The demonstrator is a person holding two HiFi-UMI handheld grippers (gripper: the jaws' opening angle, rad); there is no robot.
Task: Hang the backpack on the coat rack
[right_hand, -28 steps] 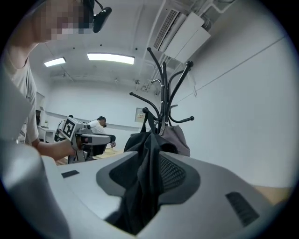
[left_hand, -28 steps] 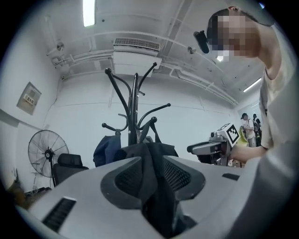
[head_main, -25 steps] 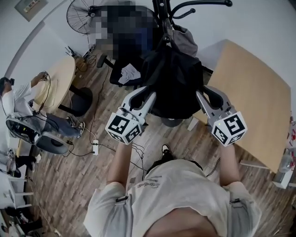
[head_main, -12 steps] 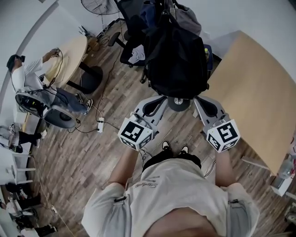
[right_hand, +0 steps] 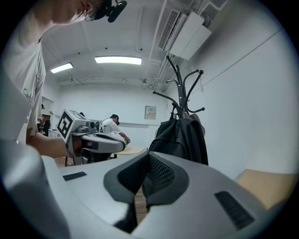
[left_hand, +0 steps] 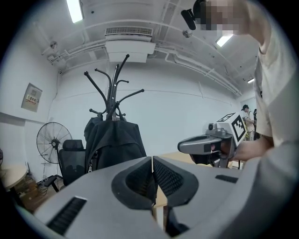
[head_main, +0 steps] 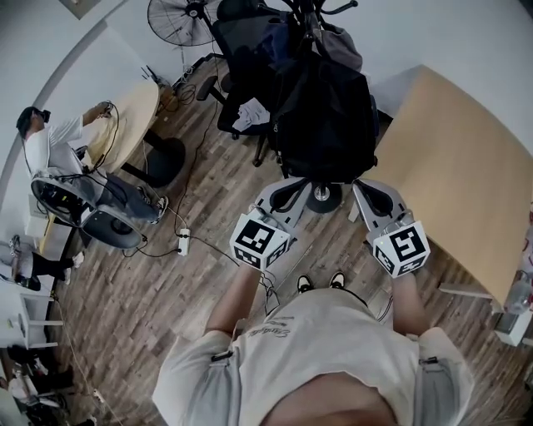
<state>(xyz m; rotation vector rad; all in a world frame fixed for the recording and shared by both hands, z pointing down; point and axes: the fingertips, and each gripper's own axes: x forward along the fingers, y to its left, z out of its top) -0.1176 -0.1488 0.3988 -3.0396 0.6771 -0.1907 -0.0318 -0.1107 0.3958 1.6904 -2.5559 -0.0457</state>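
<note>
The black backpack (head_main: 325, 116) hangs from the black coat rack (head_main: 308, 12), above the rack's round base (head_main: 323, 198). My left gripper (head_main: 293, 185) and right gripper (head_main: 366, 187) are held side by side short of the backpack, clear of it. Both are shut with nothing between the jaws. In the left gripper view the shut left gripper (left_hand: 153, 161) points at the backpack (left_hand: 112, 144) on the rack (left_hand: 112, 84). The right gripper view shows the shut right gripper (right_hand: 147, 161), with the backpack (right_hand: 182, 140) hanging beyond it on the rack (right_hand: 180, 88).
A light wooden table (head_main: 466, 166) stands at the right, close to the rack. A black office chair (head_main: 246, 58) and a fan (head_main: 179, 17) are behind the rack on the left. Further left, a person (head_main: 50, 146) sits at a round table (head_main: 125, 125). Cables and a power strip (head_main: 181, 241) lie on the floor.
Both grippers have drawn back from the sides of the backpack toward me, and their jaws have shut. The backpack stays hanging on the rack.
</note>
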